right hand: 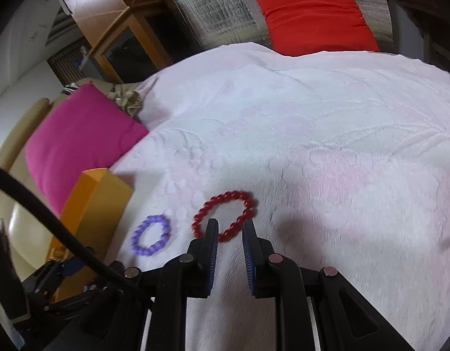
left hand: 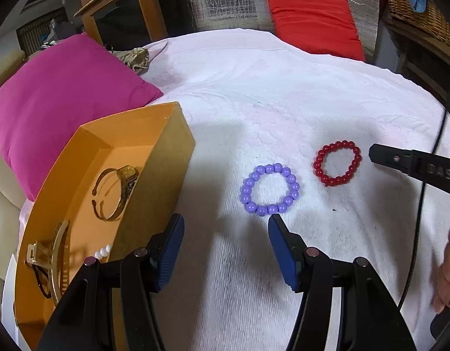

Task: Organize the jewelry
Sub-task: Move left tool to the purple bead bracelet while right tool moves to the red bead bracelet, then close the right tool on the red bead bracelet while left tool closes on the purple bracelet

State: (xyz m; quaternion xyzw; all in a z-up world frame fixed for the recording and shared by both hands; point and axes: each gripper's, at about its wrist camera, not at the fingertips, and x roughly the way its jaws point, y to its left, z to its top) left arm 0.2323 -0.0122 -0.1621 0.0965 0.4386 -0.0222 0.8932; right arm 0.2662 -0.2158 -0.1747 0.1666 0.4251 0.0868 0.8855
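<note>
- White blanket (left hand: 283,102): wide bare stretch beyond the purple bracelet (left hand: 270,189), free passage up to the red cushion (left hand: 312,20).
- Orange box (left hand: 154,158) left of purple bracelet; its tall wall blocks a low sideways approach.
- Pink cushion (left hand: 64,93) behind the box closes that corner.
- Red bracelet (left hand: 337,163) just right of purple bracelet, narrow gap between.
- Right hand-held gripper (right hand: 229,228) beside the red bracelet crowds that side.
</note>
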